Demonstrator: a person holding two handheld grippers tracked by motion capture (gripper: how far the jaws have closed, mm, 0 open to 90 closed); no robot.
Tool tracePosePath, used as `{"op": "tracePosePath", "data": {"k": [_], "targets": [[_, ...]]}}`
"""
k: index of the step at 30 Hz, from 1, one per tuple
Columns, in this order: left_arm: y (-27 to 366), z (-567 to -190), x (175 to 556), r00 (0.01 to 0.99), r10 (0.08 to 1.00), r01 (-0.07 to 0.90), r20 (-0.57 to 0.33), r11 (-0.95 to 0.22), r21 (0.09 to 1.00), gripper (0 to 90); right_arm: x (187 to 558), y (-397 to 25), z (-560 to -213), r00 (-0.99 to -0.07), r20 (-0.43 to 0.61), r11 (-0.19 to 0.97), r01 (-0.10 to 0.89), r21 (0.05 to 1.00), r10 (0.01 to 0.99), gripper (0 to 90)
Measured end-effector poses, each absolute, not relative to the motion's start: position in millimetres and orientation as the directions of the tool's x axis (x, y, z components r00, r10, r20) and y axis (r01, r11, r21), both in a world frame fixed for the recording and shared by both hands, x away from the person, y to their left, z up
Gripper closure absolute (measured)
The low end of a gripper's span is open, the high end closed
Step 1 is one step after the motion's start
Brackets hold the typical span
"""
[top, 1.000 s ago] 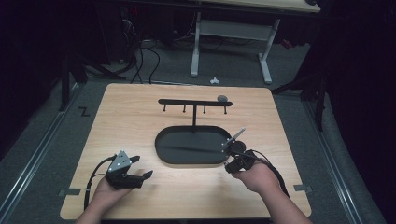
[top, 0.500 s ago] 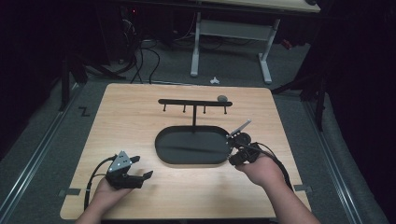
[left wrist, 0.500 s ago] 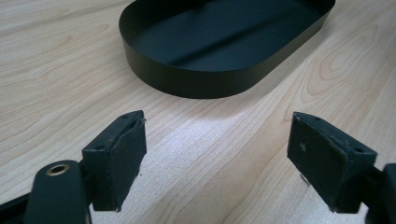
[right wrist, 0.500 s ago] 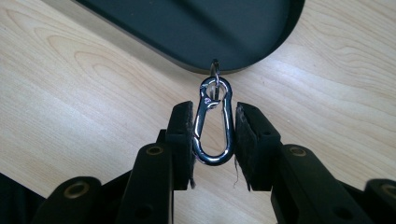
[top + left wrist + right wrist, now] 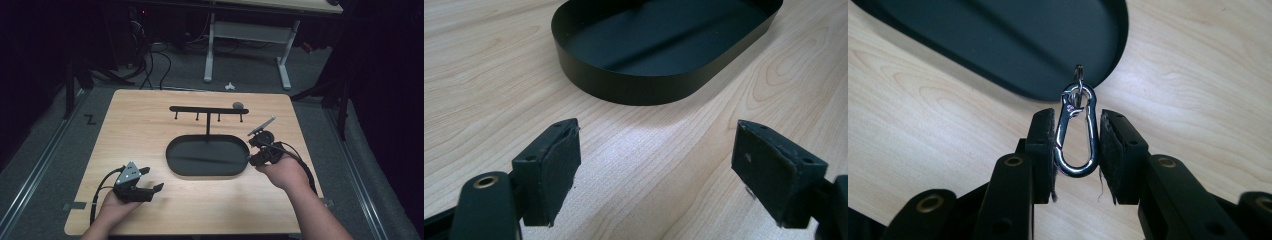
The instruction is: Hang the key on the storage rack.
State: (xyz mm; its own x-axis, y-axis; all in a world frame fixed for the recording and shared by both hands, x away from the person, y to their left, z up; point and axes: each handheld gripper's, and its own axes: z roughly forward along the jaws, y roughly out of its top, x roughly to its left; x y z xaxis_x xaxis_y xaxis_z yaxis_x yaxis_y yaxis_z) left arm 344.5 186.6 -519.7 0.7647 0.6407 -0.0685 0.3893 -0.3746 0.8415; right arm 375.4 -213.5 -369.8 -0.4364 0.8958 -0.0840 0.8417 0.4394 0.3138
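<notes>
My right gripper [image 5: 1077,145] clamped on silver metal carabiner clip [image 5: 1076,132], beside black oval metal tray [image 5: 207,157], my left gripper [image 5: 656,170] jaws apart over wood table [image 5: 145,125].

The high view looks forward and down from above the near edge onto the whole pale wooden tabletop [image 5: 150,130]. Each gripper view sits low, close above the wood, facing along its own jaws. All three share the black oval metal tray [image 5: 207,159] [image 5: 664,45] [image 5: 1013,45] at the tabletop's middle.
</notes>
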Motion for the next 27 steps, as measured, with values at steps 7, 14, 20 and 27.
{"op": "tracePosePath", "data": {"k": [7, 14, 20, 27], "targets": [[186.9, -519.7, 344.8, 0.765, 0.641, 0.389, -0.069, -0.374, 0.842, 20.2, 382.9, -215.9, -360.7, -0.415, -0.077, 0.414, 0.841, 0.348, 0.907, 68.2], [186.8, -519.7, 344.8, 0.765, 0.64, 0.389, -0.068, -0.376, 0.841, 20.2, 388.9, -215.5, -351.1, -0.411, -0.075, 0.408, 0.836, 0.367, 0.909, 68.2], [186.5, -519.9, 344.6, 0.765, 0.64, 0.389, -0.069, -0.374, 0.842, 20.2, 394.5, -210.8, -340.1, -0.416, -0.083, 0.414, 0.826, 0.382, 0.906, 68.2], [186.6, -520.0, 344.8, 0.766, 0.639, 0.389, -0.068, -0.378, 0.84, 20.2, 403.6, -200.5, -328.8, -0.428, -0.089, 0.426, 0.812, 0.399, 0.899, 68.2]]}}
